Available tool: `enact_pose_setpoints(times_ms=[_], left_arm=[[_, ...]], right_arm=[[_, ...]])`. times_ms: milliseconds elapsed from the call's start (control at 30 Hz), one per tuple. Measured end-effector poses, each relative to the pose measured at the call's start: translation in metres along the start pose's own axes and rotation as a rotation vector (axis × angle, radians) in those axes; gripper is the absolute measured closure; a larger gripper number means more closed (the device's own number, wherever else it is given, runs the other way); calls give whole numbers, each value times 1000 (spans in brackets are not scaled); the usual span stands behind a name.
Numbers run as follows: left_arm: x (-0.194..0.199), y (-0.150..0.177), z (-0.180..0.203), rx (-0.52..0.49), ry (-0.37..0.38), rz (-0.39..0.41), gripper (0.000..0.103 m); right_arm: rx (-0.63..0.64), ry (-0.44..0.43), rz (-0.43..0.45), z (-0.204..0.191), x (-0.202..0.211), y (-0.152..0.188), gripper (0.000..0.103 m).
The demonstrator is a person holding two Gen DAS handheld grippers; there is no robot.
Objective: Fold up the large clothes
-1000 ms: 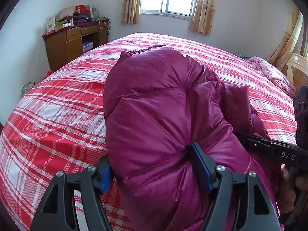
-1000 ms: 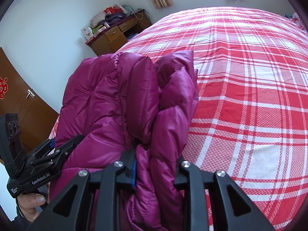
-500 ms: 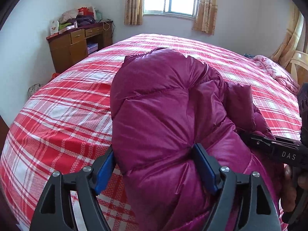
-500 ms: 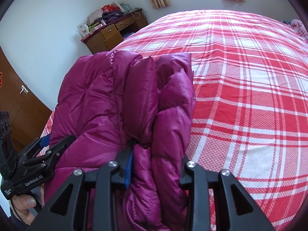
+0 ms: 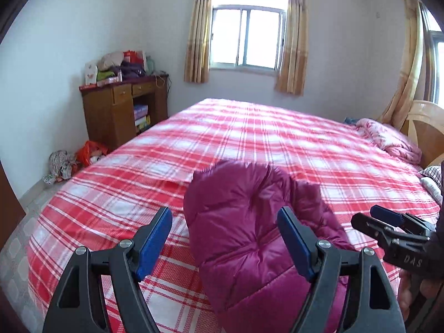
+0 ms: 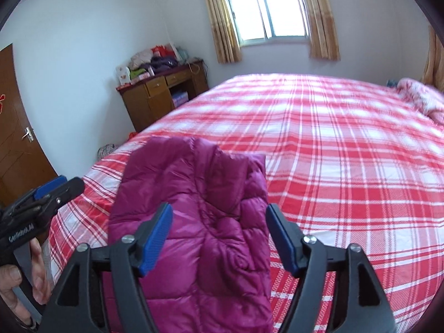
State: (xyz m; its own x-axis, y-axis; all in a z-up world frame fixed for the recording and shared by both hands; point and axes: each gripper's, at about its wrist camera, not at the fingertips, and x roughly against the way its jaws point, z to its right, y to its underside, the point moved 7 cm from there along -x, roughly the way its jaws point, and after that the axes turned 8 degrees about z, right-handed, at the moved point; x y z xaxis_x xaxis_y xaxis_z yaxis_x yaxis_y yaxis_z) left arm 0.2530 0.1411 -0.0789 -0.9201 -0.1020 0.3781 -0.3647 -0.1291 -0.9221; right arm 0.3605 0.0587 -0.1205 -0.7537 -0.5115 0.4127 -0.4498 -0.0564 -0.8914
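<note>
A folded magenta puffer jacket point(image 5: 249, 236) lies on the near end of the red plaid bed point(image 5: 249, 138); it also shows in the right wrist view point(image 6: 199, 222). My left gripper point(image 5: 224, 238) is open, its blue pads apart above the jacket's left part, touching nothing. My right gripper point(image 6: 219, 238) is open above the jacket's right part, holding nothing. The right gripper also shows at the right of the left wrist view point(image 5: 388, 227), and the left gripper at the left of the right wrist view point(image 6: 52, 191).
A wooden desk point(image 5: 122, 111) piled with clothes stands by the far left wall under the window side. A pink quilt point(image 5: 388, 141) lies at the bed's far right by a headboard point(image 5: 427, 127). Bags point(image 5: 75, 158) sit on the floor. A brown door point(image 6: 16, 127) is at left.
Both grippers have opened and let go of the jacket, then drawn back and up. The jacket now rests folded on the bed.
</note>
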Motion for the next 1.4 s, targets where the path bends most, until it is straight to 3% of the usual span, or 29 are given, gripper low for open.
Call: enact_pose_setpoints(times_ms=[433,1400], left_arm=[[35,-29,5,3,19,97,23],[30,-20,1,11,15,75,23]], right_arm=[[34,-7,86,-27,45,-20,23],[31,-10,94,-27,50,-16,21]])
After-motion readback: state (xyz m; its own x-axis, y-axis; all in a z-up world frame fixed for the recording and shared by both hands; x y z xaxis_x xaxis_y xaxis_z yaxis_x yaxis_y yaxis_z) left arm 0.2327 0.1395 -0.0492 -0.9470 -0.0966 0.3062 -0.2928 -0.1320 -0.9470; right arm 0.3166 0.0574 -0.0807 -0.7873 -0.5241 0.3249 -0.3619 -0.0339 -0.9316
